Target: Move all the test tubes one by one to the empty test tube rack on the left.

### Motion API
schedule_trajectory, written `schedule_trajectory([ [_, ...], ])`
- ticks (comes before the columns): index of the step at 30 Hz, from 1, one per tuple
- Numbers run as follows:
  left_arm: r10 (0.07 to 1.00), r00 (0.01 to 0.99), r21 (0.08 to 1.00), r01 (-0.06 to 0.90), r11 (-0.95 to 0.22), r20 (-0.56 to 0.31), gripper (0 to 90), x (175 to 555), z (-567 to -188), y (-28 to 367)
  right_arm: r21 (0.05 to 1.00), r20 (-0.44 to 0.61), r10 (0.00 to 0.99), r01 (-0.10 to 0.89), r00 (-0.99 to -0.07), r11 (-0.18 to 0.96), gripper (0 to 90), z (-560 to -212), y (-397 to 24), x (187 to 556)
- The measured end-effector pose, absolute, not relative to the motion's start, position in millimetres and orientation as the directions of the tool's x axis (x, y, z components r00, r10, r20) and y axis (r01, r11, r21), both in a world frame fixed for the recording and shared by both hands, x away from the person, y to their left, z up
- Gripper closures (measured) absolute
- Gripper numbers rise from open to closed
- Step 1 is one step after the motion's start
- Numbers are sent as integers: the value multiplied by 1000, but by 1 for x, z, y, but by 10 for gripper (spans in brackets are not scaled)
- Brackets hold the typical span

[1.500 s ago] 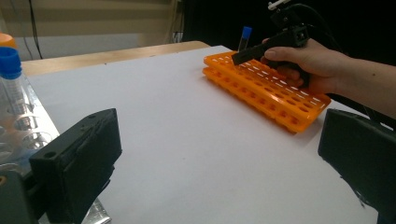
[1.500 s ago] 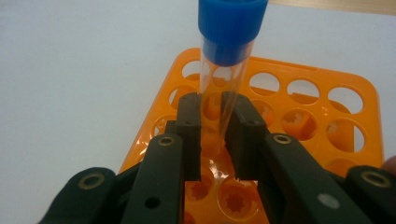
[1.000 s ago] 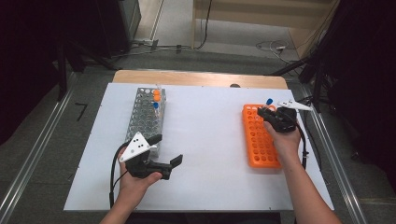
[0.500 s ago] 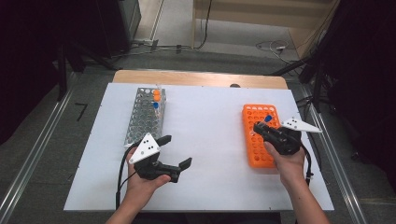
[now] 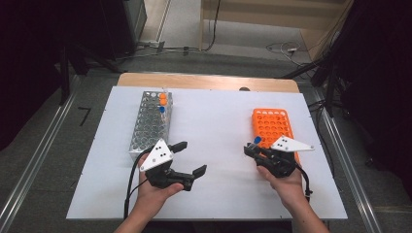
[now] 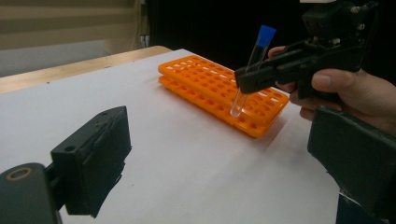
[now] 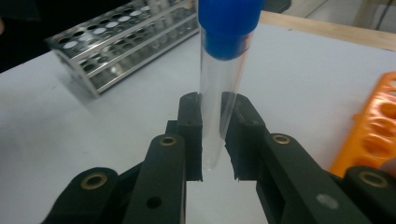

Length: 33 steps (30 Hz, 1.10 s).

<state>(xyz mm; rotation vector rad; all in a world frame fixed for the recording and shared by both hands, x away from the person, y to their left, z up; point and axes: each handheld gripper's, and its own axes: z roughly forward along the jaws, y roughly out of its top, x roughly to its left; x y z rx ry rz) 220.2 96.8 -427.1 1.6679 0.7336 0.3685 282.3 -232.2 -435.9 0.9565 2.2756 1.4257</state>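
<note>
My right gripper (image 5: 249, 150) is shut on a clear tube with a blue cap (image 5: 255, 141), held upright just left of the near end of the orange rack (image 5: 272, 124). In the right gripper view the pads (image 7: 191, 126) clamp the tube (image 7: 219, 70) low on its glass. The left gripper view shows that tube (image 6: 252, 65) in front of the orange rack (image 6: 219, 88). My left gripper (image 5: 190, 158) is open beside the near end of the metal rack (image 5: 148, 126); its jaws have just been closing a little, with nothing between them.
The metal rack holds orange-capped tubes (image 5: 163, 99) and a blue-capped one (image 5: 162, 109) at its far end. Both racks stand on a white board (image 5: 218, 121) over a wooden table. Cables lie on the floor beyond the table.
My right hand carried the blue-capped tube from above the orange rack's far right corner toward me and leftward, past the rack's near left corner. The left gripper shifted slightly right.
</note>
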Motion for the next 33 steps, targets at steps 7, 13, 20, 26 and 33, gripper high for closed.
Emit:
schedule_trajectory([
  [7, 600, 787, 962, 255, -101, -146, 225, 219, -426, 88, 871, 84, 603, 352, -794, 343, 749, -438, -205, 268],
  [13, 573, 807, 959, 256, -124, -142, 370, 219, -427, 79, 864, 80, 556, 336, -827, 375, 749, -441, -184, 258],
  [20, 554, 821, 955, 258, -146, -137, 475, 219, -429, 71, 856, 74, 505, 314, -860, 410, 749, -444, -165, 247],
  [26, 534, 835, 951, 261, -165, -136, 548, 219, -430, 65, 853, 71, 469, 298, -880, 429, 749, -444, -154, 241],
  [33, 526, 842, 946, 257, -195, -121, 692, 219, -432, 60, 850, 65, 441, 281, -895, 445, 749, -443, -147, 235],
])
